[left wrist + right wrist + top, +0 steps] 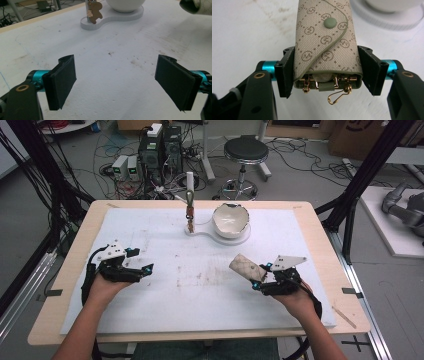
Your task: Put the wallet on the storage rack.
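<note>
A beige monogrammed key case with a green snap button and gold hooks at its open end sits between the jaws of my right gripper, which is shut on its sides. In the high view that right gripper holds the key case off the mat at right of centre. The case's far end shows at the top right of the left gripper view. My left gripper rests at the left, open, and nothing lies between its pads.
A white stand at the back centre carries a post with a gingerbread-man charm and a white bowl. A white mat covers the wooden table. A stool and computer boxes stand on the floor beyond.
</note>
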Motion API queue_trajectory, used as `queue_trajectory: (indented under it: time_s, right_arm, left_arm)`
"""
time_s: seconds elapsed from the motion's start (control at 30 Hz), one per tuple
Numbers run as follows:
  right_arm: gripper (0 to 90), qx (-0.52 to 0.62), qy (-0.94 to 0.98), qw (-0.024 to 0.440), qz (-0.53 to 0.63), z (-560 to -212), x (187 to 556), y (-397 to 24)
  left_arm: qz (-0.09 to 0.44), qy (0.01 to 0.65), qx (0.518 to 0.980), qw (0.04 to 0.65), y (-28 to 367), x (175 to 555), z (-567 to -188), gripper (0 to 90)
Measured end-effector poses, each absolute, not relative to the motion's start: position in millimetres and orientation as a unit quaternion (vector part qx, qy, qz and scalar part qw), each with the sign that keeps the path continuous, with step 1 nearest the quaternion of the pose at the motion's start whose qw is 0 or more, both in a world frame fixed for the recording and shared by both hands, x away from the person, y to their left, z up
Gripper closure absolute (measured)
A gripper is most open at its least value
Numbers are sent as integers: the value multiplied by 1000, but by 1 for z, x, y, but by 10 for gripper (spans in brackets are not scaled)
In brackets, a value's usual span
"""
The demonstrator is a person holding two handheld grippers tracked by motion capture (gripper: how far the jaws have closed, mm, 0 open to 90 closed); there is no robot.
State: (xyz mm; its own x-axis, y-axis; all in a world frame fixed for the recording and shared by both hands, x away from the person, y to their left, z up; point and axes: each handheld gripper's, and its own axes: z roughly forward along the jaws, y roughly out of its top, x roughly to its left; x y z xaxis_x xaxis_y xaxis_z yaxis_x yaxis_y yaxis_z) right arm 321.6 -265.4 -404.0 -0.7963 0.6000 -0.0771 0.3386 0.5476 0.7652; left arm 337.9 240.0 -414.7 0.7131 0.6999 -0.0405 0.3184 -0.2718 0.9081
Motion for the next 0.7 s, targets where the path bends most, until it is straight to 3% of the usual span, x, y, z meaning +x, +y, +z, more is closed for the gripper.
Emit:
queue_trajectory:
  time_s: [0.7]
  right_arm:
    - [365,275,858,210,379,-340,395,-230]
  left_arm:
    - [197,333,768,509,246,338,-414,171]
